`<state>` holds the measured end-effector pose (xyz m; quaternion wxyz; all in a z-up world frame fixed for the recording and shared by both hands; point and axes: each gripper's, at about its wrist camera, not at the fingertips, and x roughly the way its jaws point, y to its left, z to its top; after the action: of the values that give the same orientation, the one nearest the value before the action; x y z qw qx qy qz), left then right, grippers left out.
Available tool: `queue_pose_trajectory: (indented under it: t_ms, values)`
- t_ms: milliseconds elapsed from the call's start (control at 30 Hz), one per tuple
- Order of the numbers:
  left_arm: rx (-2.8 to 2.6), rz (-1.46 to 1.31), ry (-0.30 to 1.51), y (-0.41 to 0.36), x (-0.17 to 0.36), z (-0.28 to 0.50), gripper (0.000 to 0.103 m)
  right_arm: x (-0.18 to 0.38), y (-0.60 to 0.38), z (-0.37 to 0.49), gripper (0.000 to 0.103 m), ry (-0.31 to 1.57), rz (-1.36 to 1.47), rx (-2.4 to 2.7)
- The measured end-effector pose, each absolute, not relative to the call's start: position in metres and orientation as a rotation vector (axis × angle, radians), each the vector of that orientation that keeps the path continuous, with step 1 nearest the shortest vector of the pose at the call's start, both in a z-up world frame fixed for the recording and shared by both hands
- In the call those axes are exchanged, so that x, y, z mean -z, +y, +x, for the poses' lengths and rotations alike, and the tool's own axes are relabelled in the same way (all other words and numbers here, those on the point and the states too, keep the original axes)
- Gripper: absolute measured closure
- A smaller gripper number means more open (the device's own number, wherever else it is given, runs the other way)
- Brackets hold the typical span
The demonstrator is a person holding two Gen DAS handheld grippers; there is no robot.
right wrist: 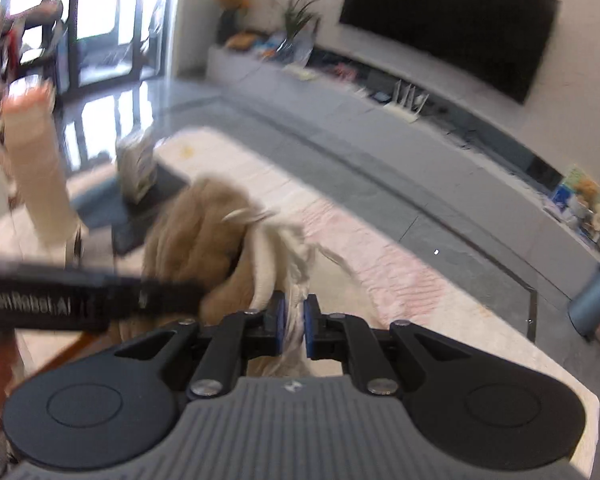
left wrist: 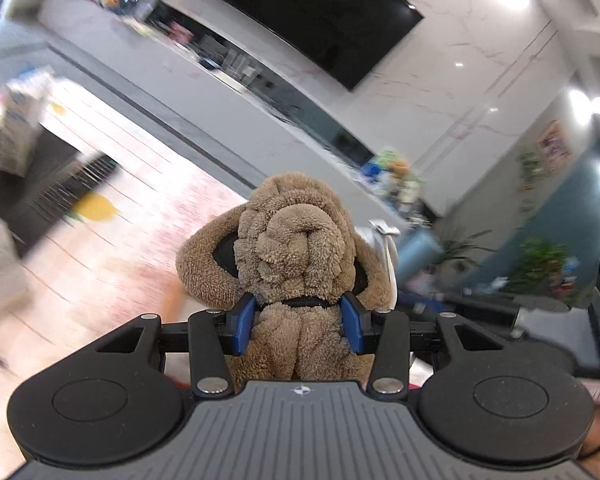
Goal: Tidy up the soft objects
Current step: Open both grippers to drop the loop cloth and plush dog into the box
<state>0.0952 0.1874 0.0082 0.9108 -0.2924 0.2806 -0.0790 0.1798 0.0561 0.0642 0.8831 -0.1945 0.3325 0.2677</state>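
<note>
The left gripper point(left wrist: 300, 326) is clamped on a brown plush toy point(left wrist: 296, 256), its blue pads point(left wrist: 246, 324) pressing the toy's narrow middle from both sides, so the fuzzy bulk rises just ahead of the fingers and is lifted above the pale rug point(left wrist: 140, 216). The right gripper point(right wrist: 294, 326) is nearly closed, pinching a thin strip of cream fabric point(right wrist: 296, 280) between its pads. That fabric runs forward to the blurred brown plush toy point(right wrist: 196, 236), just ahead and left of the fingers.
</note>
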Motion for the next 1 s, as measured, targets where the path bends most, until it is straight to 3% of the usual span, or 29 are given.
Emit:
queue_pose_trajectory:
  t_ms: [433,733,767,800,833,900,1000]
  values:
    - [0.141,-0.596,0.637,0.188,0.004,0.104,0.052,0.031,0.059,0.226,0.096,1.026,-0.198,-0.537]
    - [0.126,-0.571,0.663,0.180,0.009,0.110,0.052,0.041,0.051,0.227,0.092,0.866,-0.484,-0.265]
    - [0.128,-0.564,0.665,0.178,0.009,0.111,0.052,0.040,0.049,0.225,0.086,0.867,-0.471,-0.268]
    - [0.127,-0.555,0.669,0.176,0.010,0.112,0.052,0.036,0.047,0.222,0.072,0.866,-0.448,-0.278]
    - [0.127,-0.545,0.672,0.173,0.010,0.113,0.052,0.032,0.046,0.220,0.066,0.864,-0.429,-0.290]
    - [0.121,-0.524,0.679,0.168,0.012,0.116,0.052,0.023,0.045,0.211,0.044,0.855,-0.409,-0.320]
    - [0.108,-0.498,0.686,0.161,0.013,0.118,0.051,0.007,0.042,0.197,0.028,0.800,-0.415,-0.338]
